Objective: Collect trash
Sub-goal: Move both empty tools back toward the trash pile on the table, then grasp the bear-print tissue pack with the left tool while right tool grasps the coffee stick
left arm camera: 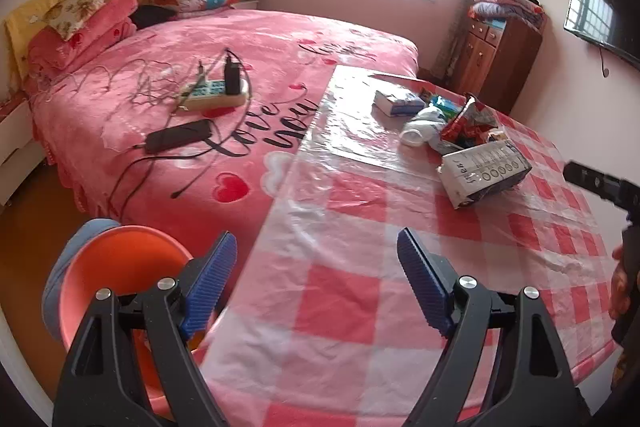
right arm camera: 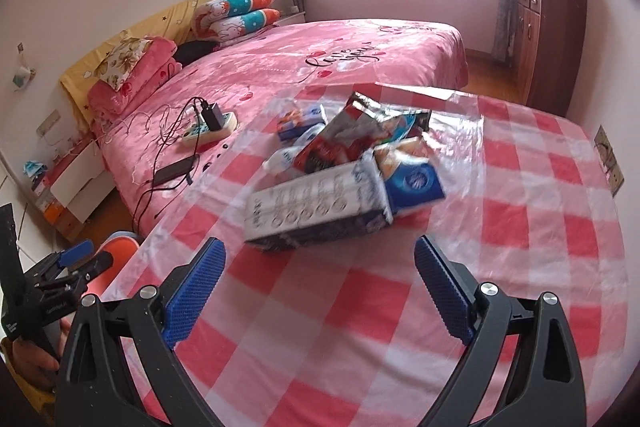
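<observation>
A heap of trash lies on the pink checked table point(left arm camera: 340, 303). It holds a white and dark carton point(left arm camera: 486, 173) point(right arm camera: 316, 213), a red snack bag point(left arm camera: 468, 123) point(right arm camera: 344, 143), a crumpled white tissue point(left arm camera: 422, 129), a blue tissue pack point(left arm camera: 398, 103) point(right arm camera: 300, 121) and a blue packet point(right arm camera: 416, 185). An orange bin point(left arm camera: 120, 275) point(right arm camera: 116, 255) stands on the floor at the table's left edge. My left gripper point(left arm camera: 316, 279) is open and empty over the table's near left edge, beside the bin. My right gripper point(right arm camera: 320, 291) is open and empty, just short of the carton.
A bed with a pink cover point(left arm camera: 200, 95) runs along the table's far left side. A power strip with chargers point(left arm camera: 214, 93), cables and a dark phone point(left arm camera: 180, 137) lie on it. A wooden cabinet point(left arm camera: 500, 59) stands at the back right, a TV point(left arm camera: 604, 15) on the right wall.
</observation>
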`<move>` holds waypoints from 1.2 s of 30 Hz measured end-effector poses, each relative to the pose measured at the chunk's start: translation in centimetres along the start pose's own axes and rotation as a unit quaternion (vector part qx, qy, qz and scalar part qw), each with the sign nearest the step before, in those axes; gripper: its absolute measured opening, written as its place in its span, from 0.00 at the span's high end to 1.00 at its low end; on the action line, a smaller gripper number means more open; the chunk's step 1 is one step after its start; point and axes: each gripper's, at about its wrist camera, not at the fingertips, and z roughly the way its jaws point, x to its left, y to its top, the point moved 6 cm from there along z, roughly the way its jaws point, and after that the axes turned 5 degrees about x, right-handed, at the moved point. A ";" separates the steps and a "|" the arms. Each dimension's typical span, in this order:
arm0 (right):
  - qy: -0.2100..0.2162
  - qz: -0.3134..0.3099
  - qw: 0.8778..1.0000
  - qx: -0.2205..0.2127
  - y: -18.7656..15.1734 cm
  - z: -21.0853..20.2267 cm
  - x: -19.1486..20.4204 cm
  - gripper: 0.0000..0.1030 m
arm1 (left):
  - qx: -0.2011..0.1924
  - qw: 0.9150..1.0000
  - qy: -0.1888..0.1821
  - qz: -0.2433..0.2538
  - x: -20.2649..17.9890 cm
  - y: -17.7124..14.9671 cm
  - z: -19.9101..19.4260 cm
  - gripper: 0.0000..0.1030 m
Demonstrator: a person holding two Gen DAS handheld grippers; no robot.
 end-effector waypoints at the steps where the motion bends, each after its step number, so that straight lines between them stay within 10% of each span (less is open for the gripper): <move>1: 0.000 -0.001 1.000 0.000 0.5 0.2 -0.4 0.08 | 0.004 1.000 -0.003 0.002 -0.4 0.2 0.4 0.19; 23: 0.052 0.120 0.991 0.037 8.5 7.1 -9.9 0.08 | 0.003 0.998 -0.059 0.018 -7.6 11.5 8.9 0.19; 36: 0.051 0.091 0.994 0.027 13.5 11.6 -11.2 0.09 | 0.006 0.997 -0.069 0.036 -11.4 17.9 16.4 0.19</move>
